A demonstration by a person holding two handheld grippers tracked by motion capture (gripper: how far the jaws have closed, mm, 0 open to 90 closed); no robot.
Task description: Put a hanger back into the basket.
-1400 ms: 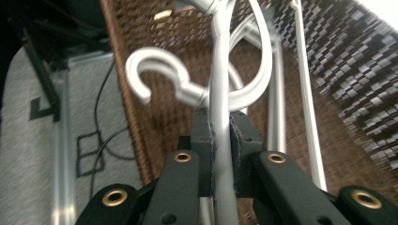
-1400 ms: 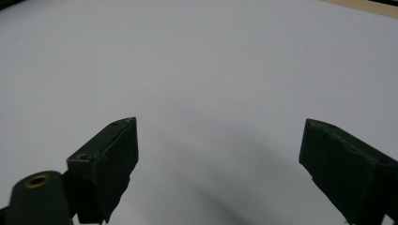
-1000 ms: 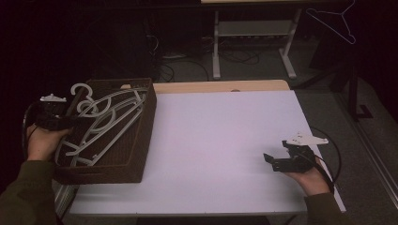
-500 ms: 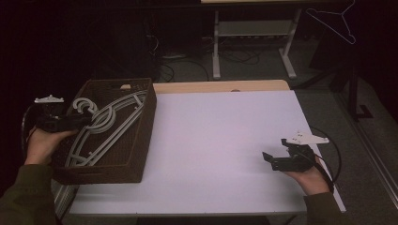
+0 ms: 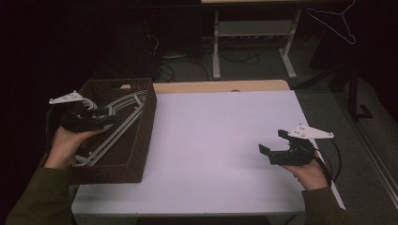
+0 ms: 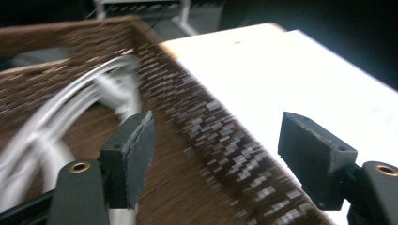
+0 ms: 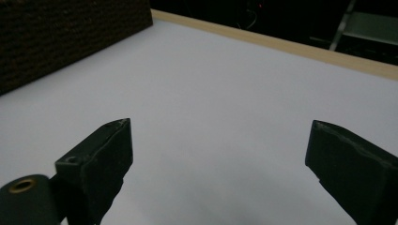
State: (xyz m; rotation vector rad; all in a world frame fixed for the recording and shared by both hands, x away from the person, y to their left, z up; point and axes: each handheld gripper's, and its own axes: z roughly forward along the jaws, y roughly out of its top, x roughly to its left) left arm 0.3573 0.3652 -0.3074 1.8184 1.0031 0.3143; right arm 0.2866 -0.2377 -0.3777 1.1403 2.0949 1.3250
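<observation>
high view: the left gripper (image 5: pixel 101 119) has slid from the basket's (image 5: pixel 141 140) left rim to over the white hangers (image 5: pixel 119 117) inside it, so a grab looks close. the right gripper (image 5: pixel 272 152) hasn't budged, parked on the counter (image 5: pixel 211 140) well right of the basket, loads of room.

left gripper view: fingers (image 6: pixel 133 150) apart, nothing between them, blurry hangers just left of the basket's wall.

right gripper view: fingers (image 7: pixel 101 159) wide apart over bare counter, basket far off.

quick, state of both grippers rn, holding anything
Left gripper: open, fingers apart over the brown basket of hangers, holding nothing.
Right gripper: open above the white table, holding nothing.
</observation>
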